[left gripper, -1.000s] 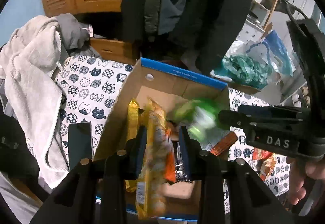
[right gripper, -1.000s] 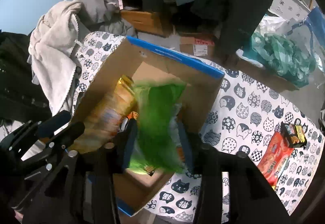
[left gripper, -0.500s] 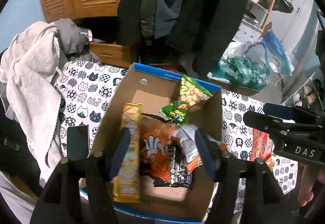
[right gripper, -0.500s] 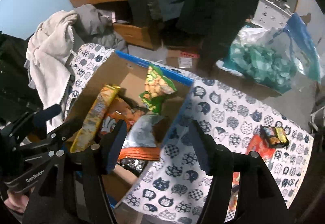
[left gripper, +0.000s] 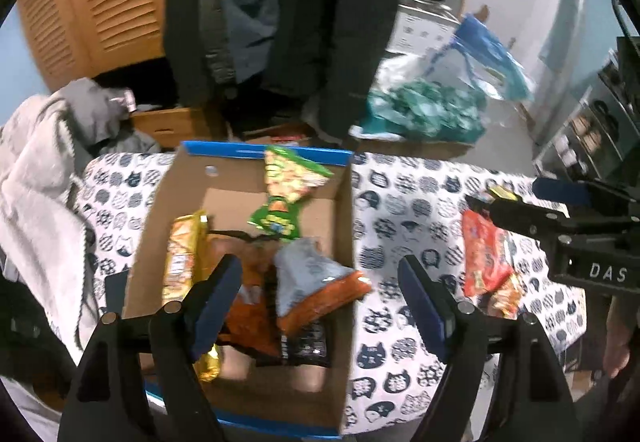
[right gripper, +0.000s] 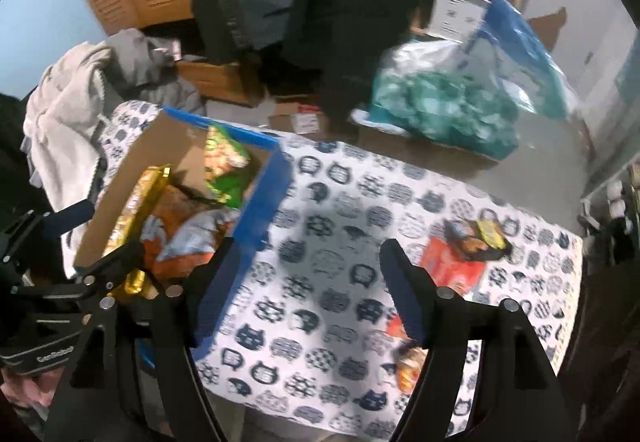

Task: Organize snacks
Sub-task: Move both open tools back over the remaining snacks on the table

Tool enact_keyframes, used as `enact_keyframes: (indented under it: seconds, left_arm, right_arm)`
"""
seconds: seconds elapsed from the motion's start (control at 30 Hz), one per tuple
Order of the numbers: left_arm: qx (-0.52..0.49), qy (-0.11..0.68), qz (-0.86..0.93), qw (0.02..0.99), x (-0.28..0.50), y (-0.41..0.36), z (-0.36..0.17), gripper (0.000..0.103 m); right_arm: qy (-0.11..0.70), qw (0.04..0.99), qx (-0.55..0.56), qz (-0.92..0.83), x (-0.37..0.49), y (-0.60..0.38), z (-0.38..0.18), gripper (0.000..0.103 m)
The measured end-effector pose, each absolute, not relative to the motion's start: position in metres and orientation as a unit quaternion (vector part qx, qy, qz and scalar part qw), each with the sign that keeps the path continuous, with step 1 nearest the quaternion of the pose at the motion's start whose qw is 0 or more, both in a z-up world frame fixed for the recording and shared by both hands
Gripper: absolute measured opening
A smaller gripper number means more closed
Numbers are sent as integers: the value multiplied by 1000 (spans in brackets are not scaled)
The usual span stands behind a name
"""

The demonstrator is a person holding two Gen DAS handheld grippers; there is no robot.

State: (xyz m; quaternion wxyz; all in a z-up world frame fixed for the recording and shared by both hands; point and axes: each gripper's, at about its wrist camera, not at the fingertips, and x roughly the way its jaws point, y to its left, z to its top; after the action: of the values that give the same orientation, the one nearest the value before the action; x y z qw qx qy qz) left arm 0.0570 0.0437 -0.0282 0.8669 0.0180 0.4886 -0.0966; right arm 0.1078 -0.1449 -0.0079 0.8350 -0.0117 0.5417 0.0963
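Note:
A cardboard box with a blue rim [left gripper: 168,193] [right gripper: 264,181] stands on the cat-print table and holds several snack packs: a green pack [left gripper: 288,189] [right gripper: 224,165] leaning on the far wall, a yellow pack [left gripper: 182,254] [right gripper: 140,201] and an orange and silver pack [left gripper: 316,282]. My left gripper [left gripper: 316,302] is open and empty above the box's near right side. My right gripper [right gripper: 308,286] is open and empty over the table right of the box. A red pack [left gripper: 484,254] [right gripper: 452,262] and a dark and yellow pack [right gripper: 476,238] lie on the table to the right.
A small orange pack [right gripper: 408,362] lies near the table's front edge. A grey towel [left gripper: 36,193] hangs at the left. Coats [left gripper: 280,9], a wooden louvred cabinet [left gripper: 96,1] and a teal plastic bag [left gripper: 424,109] stand behind the table.
Both grippers let go of their packs into the box, opened wide and drew back. The right gripper swung right over the table; the left shifted right too.

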Motion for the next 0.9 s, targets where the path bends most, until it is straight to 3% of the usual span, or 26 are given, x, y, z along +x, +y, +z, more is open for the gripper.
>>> enact_keyframes:
  seconds: [0.37,0.9]
  left_arm:
    - [56,498,-157,851,44,-21,-34,82]
    - [107,539,-180,816,37,-82,-87,82]
  right_arm:
    - [569,821,30,28,84,-230,-33,77]
    - [632,773,40,-34,57,-284,-114,77]
